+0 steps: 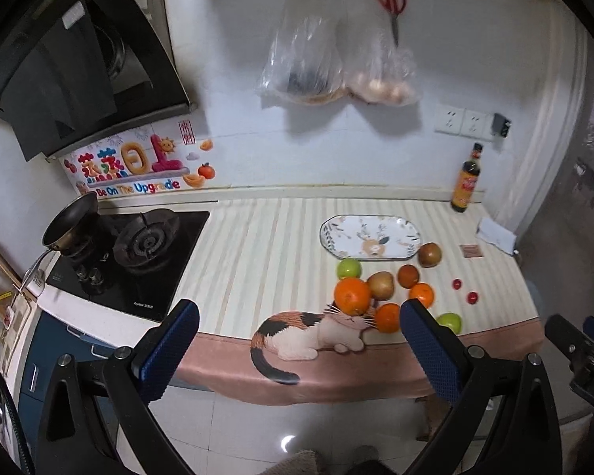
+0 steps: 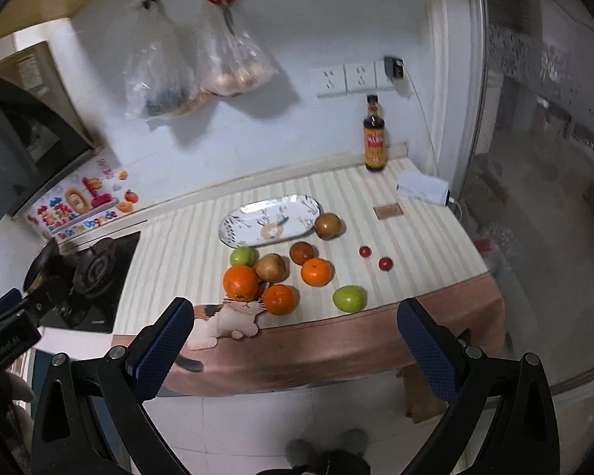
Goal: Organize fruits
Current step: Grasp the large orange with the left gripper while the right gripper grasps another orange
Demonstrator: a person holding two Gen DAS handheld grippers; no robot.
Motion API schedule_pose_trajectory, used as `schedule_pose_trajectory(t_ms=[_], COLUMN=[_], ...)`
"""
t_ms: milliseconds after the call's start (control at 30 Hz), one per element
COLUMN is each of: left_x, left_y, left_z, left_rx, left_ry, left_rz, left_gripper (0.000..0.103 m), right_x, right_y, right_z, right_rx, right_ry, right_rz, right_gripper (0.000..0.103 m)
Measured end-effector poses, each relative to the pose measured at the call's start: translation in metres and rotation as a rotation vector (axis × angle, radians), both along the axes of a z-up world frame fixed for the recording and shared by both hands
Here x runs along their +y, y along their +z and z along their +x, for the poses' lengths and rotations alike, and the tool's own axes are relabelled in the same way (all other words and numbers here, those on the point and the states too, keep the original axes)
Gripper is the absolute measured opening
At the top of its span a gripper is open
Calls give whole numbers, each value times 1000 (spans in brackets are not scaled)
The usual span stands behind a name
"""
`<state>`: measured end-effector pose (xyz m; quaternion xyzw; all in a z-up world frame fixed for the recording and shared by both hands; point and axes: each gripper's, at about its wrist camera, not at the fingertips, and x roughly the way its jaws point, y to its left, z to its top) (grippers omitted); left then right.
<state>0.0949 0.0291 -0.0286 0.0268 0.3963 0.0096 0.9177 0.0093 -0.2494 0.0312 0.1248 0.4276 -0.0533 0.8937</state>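
I am holding my left gripper (image 1: 297, 340) and right gripper (image 2: 293, 336) short of the counter edge, both with fingers spread wide, gripping nothing. Nearest, a green apple (image 2: 349, 298) is sitting by the cat-print tablecloth (image 2: 336, 340) border; oranges (image 2: 240, 282) and pears (image 2: 271, 267) are clustering just behind. Beyond them the oval plate (image 2: 237, 217) is lying bare. A sauce bottle (image 2: 375, 138) is standing at the wall.

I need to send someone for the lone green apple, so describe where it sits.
Find the oval patterned plate on the striped cloth, then come toward the pink front edge past the cluster of oranges. The green apple lies there alone, right of the front orange, touching nothing, unlike the other green one wedged by the plate.
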Motion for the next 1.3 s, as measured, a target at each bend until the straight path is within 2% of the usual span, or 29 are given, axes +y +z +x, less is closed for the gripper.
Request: schedule_pose_trajectory(t_ms=[133, 367, 633, 733, 933, 1000, 1033, 1067, 1133, 1167, 1200, 1300], left_x=[3, -4, -30, -43, -72, -80, -85, -90, -95, -94, -92, -82], left_y=[-37, -119, -228, -259, -303, -311, -314, -317, -319, -316, -313, -308], left_z=[38, 118, 207, 229, 258, 260, 260, 260, 257, 256, 254, 249], left_rx=[107, 353, 661, 748, 829, 839, 845, 846, 844, 828, 819, 815], left_ry=[7, 32, 48, 43, -6, -30, -40, -53, -67, -66, -72, -51], left_rz=[14, -29, -153, -184, -105, -102, -86, -66, -46, -58, -99, -139], left_gripper=[103, 103, 102, 102, 102, 102, 101, 94, 90, 81, 78, 78], right_x=[-3, -19, -44, -53, -66, -65, -65, -65, -63, -61, -59, -51], right_y=[-43, -126, -219, -250, -301, -316, -324, -331, -339, -344, -348, -360], right_z=[37, 104, 198, 227, 272, 282, 288, 293, 298, 301, 304, 310], right_rx=[93, 241, 401, 459, 566, 603, 621, 638, 659, 664, 670, 692], right_ry=[-7, 4, 58, 76, 124, 148, 159, 170, 185, 195, 205, 234], right_rz=[43, 130, 209, 252, 294, 295, 297, 298, 293, 290, 288, 291], right_gripper=[103, 103, 103, 103, 102, 102, 100, 99, 98, 96, 93, 84])
